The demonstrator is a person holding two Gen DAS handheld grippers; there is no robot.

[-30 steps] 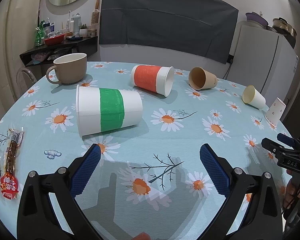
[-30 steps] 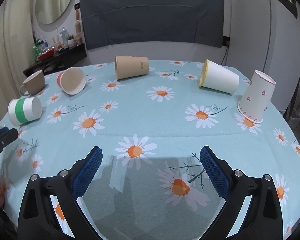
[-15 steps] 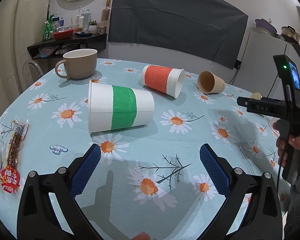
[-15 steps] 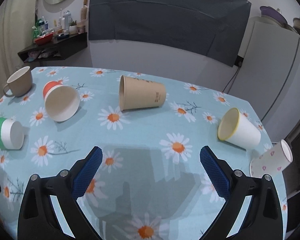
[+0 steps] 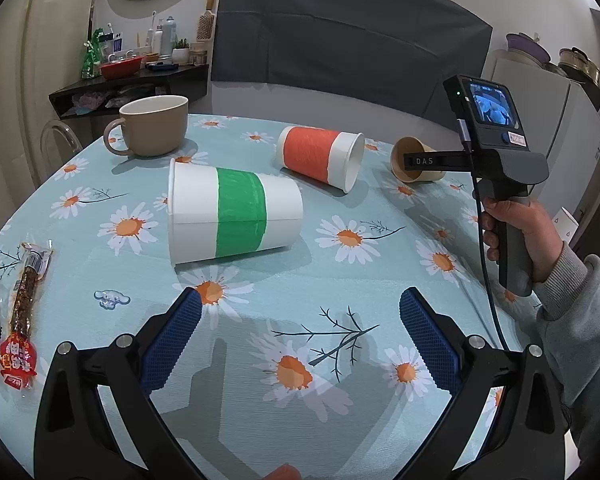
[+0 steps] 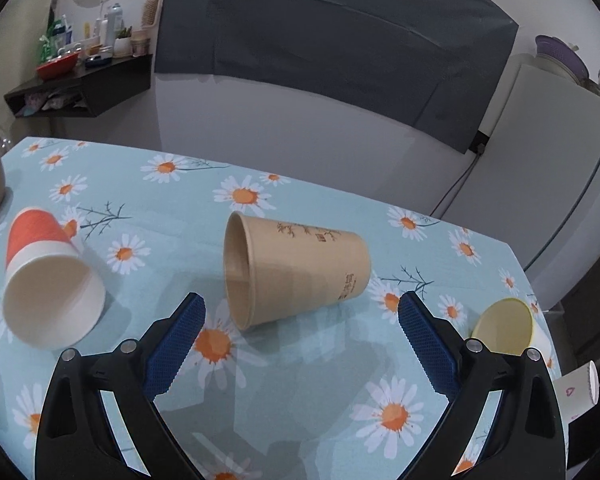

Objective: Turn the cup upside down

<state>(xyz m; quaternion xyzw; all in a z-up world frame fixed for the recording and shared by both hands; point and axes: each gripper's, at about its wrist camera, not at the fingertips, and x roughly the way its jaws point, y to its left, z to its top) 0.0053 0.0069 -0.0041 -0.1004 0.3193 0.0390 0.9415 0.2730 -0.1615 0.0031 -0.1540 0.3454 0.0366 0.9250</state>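
Note:
A brown paper cup (image 6: 296,270) lies on its side on the daisy tablecloth, mouth to the left. My right gripper (image 6: 302,316) is open and empty, its blue pads just short of the cup on either side. The cup also shows far off in the left wrist view (image 5: 414,160), partly behind the right gripper's body (image 5: 496,152). A white cup with a green band (image 5: 232,212) lies on its side ahead of my left gripper (image 5: 300,310), which is open and empty. An orange and white cup (image 5: 320,158) (image 6: 48,280) also lies on its side.
A beige mug (image 5: 154,126) stands upright at the far left. Snack packets (image 5: 20,316) lie at the table's left edge. A yellow-rimmed cup (image 6: 508,330) and a white cup with hearts (image 6: 578,392) lie at the right edge. A fridge (image 6: 560,184) stands beyond the table.
My right gripper has moved forward and left across the table, and the brown cup now lies close between its open fingers. My left gripper has edged a little closer to the green-banded cup.

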